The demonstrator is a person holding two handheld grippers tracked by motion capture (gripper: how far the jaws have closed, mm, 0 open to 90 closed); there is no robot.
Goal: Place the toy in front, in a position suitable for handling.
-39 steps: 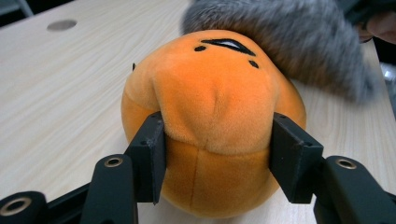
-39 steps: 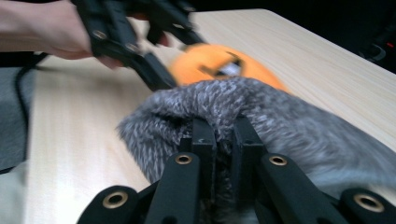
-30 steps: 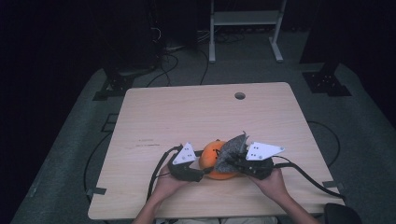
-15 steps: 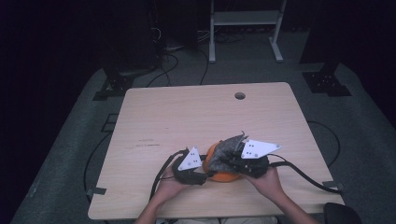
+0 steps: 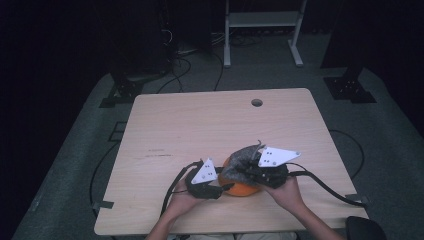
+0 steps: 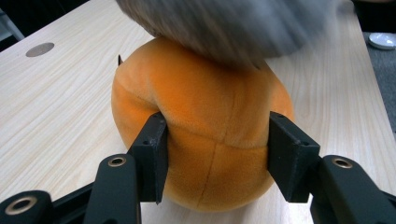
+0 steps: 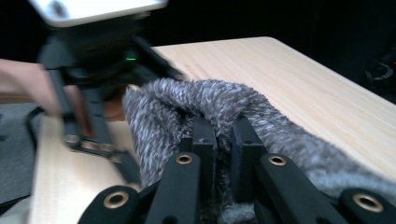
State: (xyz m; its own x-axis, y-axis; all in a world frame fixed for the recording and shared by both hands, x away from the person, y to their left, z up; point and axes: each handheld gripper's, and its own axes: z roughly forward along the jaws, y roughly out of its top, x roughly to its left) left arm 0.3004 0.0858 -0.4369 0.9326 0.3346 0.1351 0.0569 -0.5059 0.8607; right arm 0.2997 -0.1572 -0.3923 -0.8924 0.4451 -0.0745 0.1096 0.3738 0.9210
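Observation:
An orange plush ball rests on the wooden table near its front edge. A grey fuzzy cloth is draped over its top. My left gripper comes in from the left; its jaws have just been closing and now press into both sides of the plush ball. In the left gripper view the gripper grips the ball low down, under the grey cloth. My right gripper comes in from the right, shut on a fold of the grey cloth, which bunches around its jaws.
A round cable hole sits near the table's far edge. Black cables trail from both grippers over the front edge. A white metal frame and dark stands are on the floor behind the table.
The left gripper's jaws have closed onto the orange plush ball. The right gripper keeps its hold on the grey cloth and has barely moved.

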